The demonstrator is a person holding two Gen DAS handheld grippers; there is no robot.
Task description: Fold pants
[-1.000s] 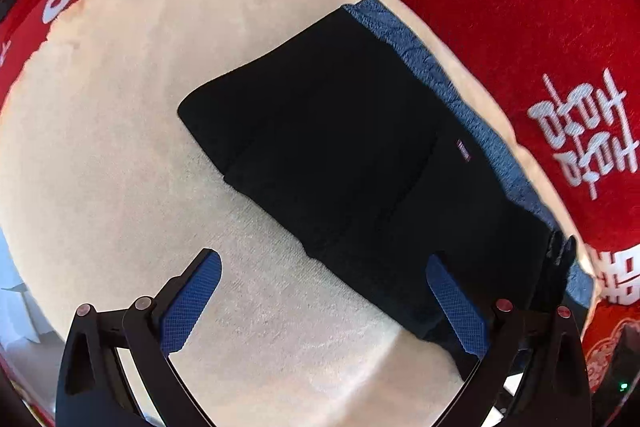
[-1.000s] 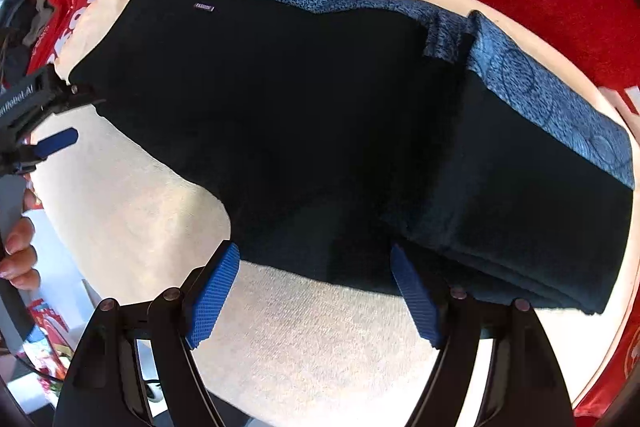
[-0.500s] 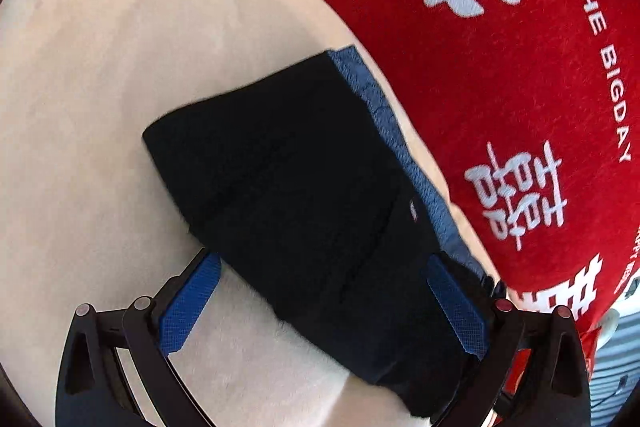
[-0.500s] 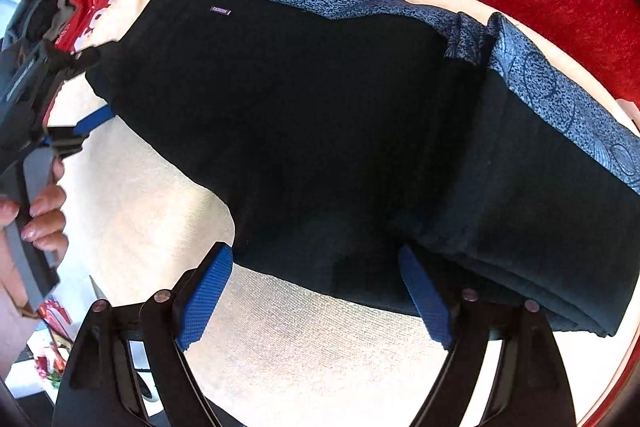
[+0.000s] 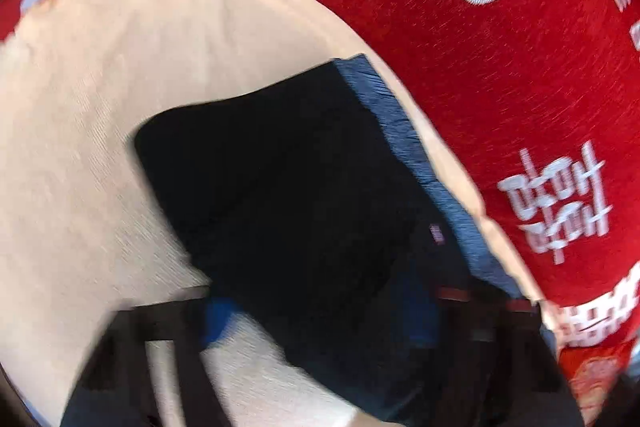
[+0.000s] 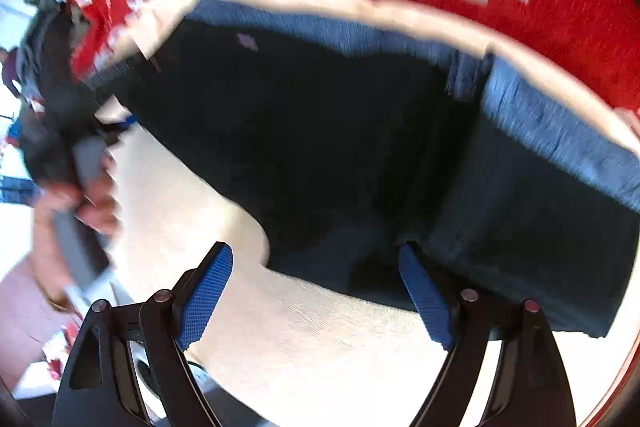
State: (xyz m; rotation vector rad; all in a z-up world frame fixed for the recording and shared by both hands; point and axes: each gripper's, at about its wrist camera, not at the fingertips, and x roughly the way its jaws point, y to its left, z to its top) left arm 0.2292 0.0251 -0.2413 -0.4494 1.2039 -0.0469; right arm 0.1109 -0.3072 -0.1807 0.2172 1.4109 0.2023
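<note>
The black pants [image 5: 288, 195] with a blue patterned waistband [image 5: 400, 131] lie folded flat on a cream cloth [image 5: 100, 107]. In the left wrist view my left gripper [image 5: 320, 319] is blurred; its blue pads stand apart on either side of the pants' near edge. In the right wrist view the pants [image 6: 320, 147] fill the middle. My right gripper [image 6: 316, 291] is open, its right pad [image 6: 424, 299] at the pants' near edge, its left pad [image 6: 204, 299] over bare cloth. The left gripper [image 6: 116, 123] shows at the pants' left end, held by a hand.
A red cloth with white characters [image 5: 500, 47] lies under the cream cloth and beyond the waistband. The cream cloth [image 6: 320, 347] reaches toward me in the right wrist view. The table edge and a cluttered floor [image 6: 24, 27] show at far left.
Both views are now motion-blurred. My left gripper has moved closer onto the pants' end. My right gripper has pulled back slightly, and the pants sit farther up in its view.
</note>
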